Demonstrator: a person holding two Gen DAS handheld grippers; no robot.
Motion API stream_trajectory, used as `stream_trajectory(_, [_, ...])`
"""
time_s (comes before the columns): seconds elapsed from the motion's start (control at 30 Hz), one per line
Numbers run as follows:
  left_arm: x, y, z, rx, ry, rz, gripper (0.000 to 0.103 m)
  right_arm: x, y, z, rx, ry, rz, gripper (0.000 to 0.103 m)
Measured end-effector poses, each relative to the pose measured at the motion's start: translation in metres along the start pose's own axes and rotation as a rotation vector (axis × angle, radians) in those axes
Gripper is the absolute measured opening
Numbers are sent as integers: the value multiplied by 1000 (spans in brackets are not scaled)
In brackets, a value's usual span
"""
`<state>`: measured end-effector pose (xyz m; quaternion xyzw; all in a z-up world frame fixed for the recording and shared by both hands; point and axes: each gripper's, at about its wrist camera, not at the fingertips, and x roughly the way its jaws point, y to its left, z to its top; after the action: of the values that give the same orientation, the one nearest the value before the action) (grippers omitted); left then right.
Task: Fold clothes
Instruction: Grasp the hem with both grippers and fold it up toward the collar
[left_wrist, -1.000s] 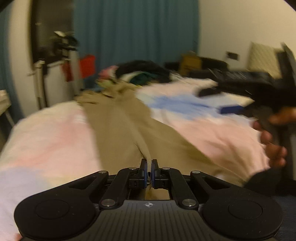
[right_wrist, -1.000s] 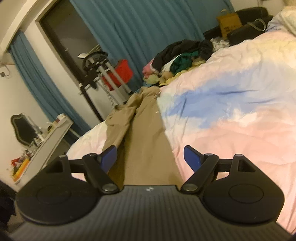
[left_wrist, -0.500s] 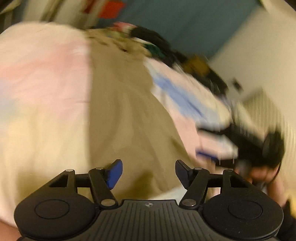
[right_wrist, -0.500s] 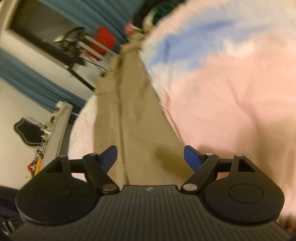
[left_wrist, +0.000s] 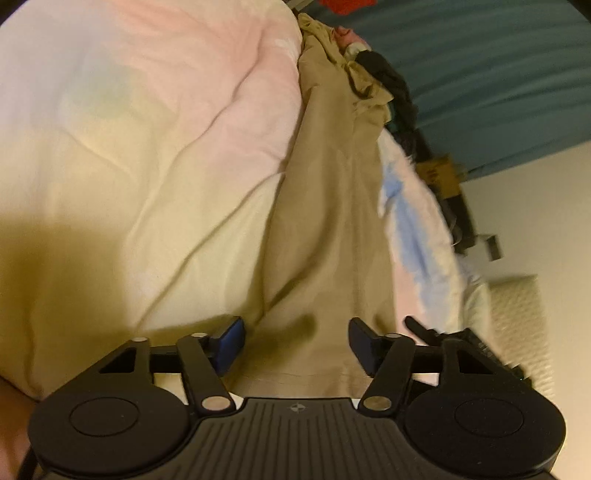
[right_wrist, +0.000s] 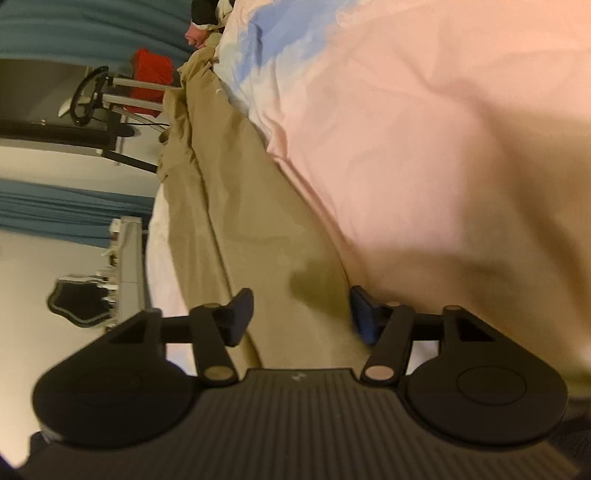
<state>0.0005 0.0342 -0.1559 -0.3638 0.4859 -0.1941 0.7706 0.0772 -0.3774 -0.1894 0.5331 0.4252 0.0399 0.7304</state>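
Khaki trousers (left_wrist: 325, 206) lay stretched lengthwise along the pastel duvet (left_wrist: 155, 147), one long strip of tan cloth running from the near edge of the bed up to a crumpled end beside a heap of other clothes (left_wrist: 391, 85) by the teal curtain (left_wrist: 498, 66). Left gripper (left_wrist: 295, 341) hung low over the near end of the trousers with its jaws spread wide and nothing between them; its blue pads (left_wrist: 231, 341) sat either side of the cloth, whether touching it could not be told. Right gripper (right_wrist: 301, 314) was likewise wide open and empty, hovering over the same near end, with the left pad over the tan fabric and the right pad at the edge where trousers met the pink part of the duvet. In the right wrist view the trousers (right_wrist: 240, 206) showed a long seam down the middle, and a red bag (right_wrist: 153, 74) stood beyond the bed by a dark stand (right_wrist: 96, 107)
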Motion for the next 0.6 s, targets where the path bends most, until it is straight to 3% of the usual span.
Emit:
stream_trajectory(0.1, [8,-2,-4,32,19,8,52,3,7,-3,-43,18,-8,59])
stream_trajectory(0.2, [13,-5,-7,62,49,19,52,8,12,-6,-78,2,-124,58])
stream_trajectory(0.3, [16,-8,-11,90,81,31,51,13,13,-8,-93,5,-174,57])
stream_trajectory(0.37, [16,-9,-13,98,88,52,38,16,19,-10,-137,25,-204,57])
stream_trajectory(0.43, [16,-8,-14,92,81,75,17,18,27,-14,-184,44,-233,55])
stream_trajectory(0.47, [14,-8,-13,91,69,77,14,17,30,-16,-201,47,-245,39])
stream_trajectory(0.53, [10,-10,-15,100,50,65,7,12,34,-20,-225,42,-265,19])
stream_trajectory(0.6, [4,-14,-15,109,30,47,6,5,37,-24,-238,33,-266,11])
